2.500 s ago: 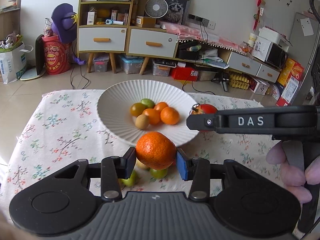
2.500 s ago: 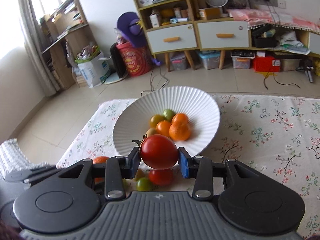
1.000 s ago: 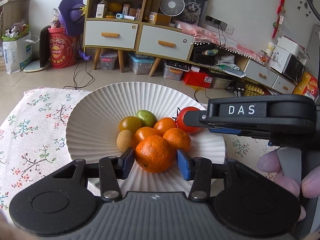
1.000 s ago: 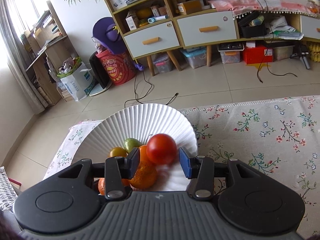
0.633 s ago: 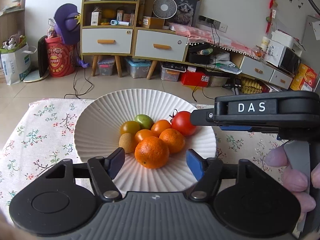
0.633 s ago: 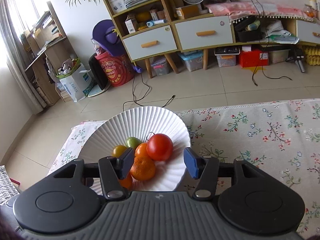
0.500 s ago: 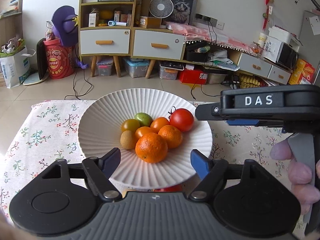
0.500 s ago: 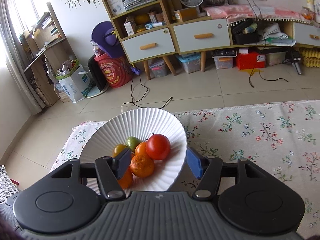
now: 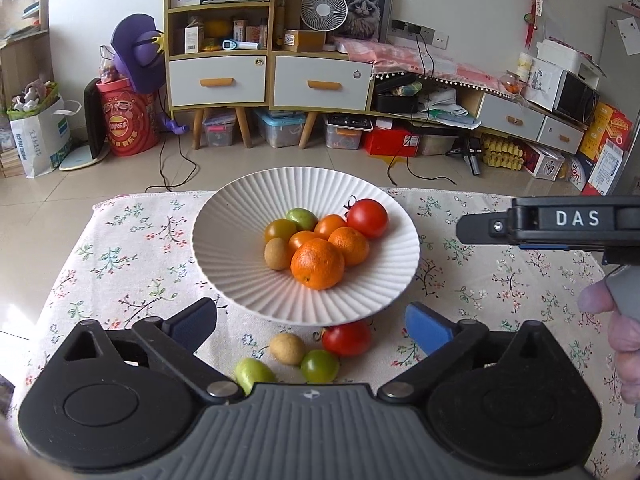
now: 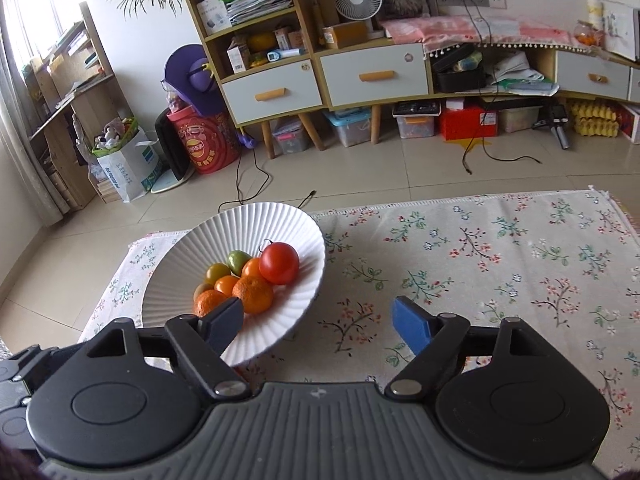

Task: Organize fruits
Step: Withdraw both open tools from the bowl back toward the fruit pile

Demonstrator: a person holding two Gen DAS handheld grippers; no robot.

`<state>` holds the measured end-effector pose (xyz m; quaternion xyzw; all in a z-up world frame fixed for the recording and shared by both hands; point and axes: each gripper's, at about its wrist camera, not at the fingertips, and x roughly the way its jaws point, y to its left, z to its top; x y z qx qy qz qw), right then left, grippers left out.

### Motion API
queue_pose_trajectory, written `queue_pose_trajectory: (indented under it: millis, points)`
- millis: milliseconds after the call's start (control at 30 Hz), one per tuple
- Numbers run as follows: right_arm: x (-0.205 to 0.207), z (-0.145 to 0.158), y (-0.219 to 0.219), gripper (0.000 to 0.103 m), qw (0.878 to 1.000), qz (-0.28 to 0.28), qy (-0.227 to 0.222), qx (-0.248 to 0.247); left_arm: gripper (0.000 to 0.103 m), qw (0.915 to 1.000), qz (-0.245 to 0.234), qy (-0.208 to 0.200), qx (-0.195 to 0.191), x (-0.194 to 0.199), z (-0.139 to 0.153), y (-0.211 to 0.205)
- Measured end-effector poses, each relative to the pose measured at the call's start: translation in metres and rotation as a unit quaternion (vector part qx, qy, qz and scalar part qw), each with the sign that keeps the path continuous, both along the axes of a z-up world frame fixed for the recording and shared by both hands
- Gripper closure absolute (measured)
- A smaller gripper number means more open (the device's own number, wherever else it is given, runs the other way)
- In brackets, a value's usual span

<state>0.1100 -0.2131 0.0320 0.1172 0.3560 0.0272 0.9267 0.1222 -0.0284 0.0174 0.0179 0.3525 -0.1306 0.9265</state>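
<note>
White ribbed plate [image 9: 248, 216] sits mid-frame on the flowered cloth [image 9: 120, 248], holding the fruit gathered so far: a large orange [image 9: 317, 263] at the front of the pile, a red tomato [image 10: 279, 263] at its upper right, and smaller orange, yellow, green and tan pieces between.

Both tongs have just been opening. The left tongs [image 9: 310, 322] stand wide apart with nothing between the pads; the right tongs [image 10: 318, 322] are likewise spread and empty, low in frame beside the plate.

Step in hand, by my judgement: release finished, both fruits delivered.

Outstanding: four pieces lie on the cloth below the plate's near rim, a second tomato [image 9: 347, 338], a tan fruit [image 9: 287, 349] and two green fruits [image 9: 320, 366]. Next move calls for lowering over one of these, the tomato tucked partly under the rim being the awkward one.
</note>
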Motion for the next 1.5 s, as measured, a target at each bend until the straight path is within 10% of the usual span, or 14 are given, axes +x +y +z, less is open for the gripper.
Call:
queue_pose_trajectory:
  millis: [1500]
  points:
    - [-0.051,-0.067,0.050,0.007,0.979,0.146,0.028,-0.138,0.002,0.9957,0.002,0.043,0.082,-0.026,-0.062,0.067]
